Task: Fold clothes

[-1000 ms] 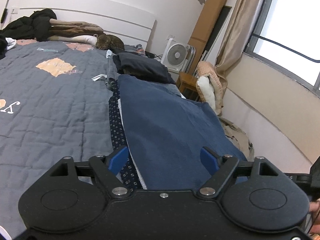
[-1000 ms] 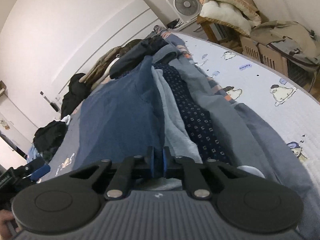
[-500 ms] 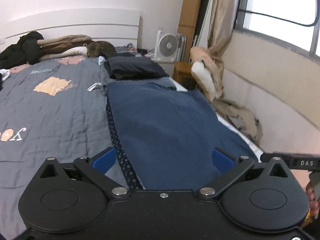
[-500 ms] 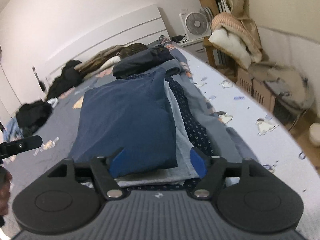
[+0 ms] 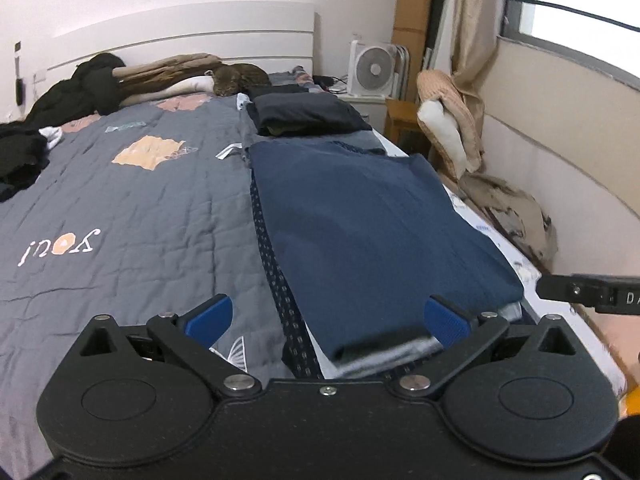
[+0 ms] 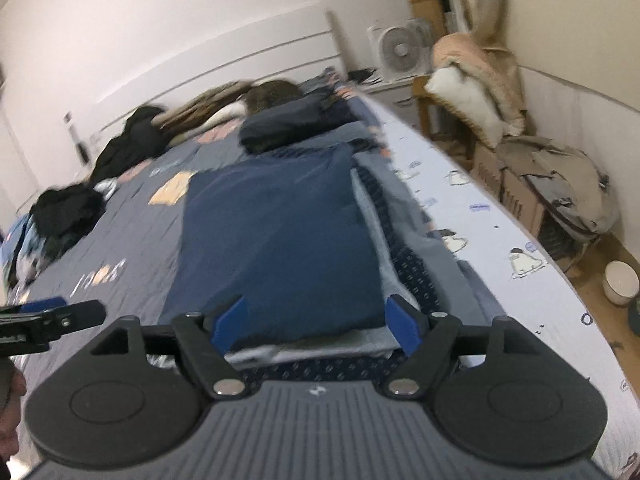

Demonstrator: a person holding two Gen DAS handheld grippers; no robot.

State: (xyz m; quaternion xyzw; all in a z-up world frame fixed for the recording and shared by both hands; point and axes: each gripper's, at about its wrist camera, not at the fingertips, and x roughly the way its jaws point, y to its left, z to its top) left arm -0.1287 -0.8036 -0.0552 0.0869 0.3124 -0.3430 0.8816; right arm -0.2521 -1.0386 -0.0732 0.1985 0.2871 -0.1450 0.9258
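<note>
The bed [image 5: 132, 216] with its grey quilt fills most of your view, and the folded navy garment [image 5: 372, 232] lies on a stack of clothes right of centre. Your left tool [image 5: 326, 316] stands wide open, gripping nothing. Your right tool [image 6: 316, 326] is opening, its pads clear of the cloth.

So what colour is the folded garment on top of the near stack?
Plain dark navy blue garment, no print; the left wrist view shows it best.
</note>
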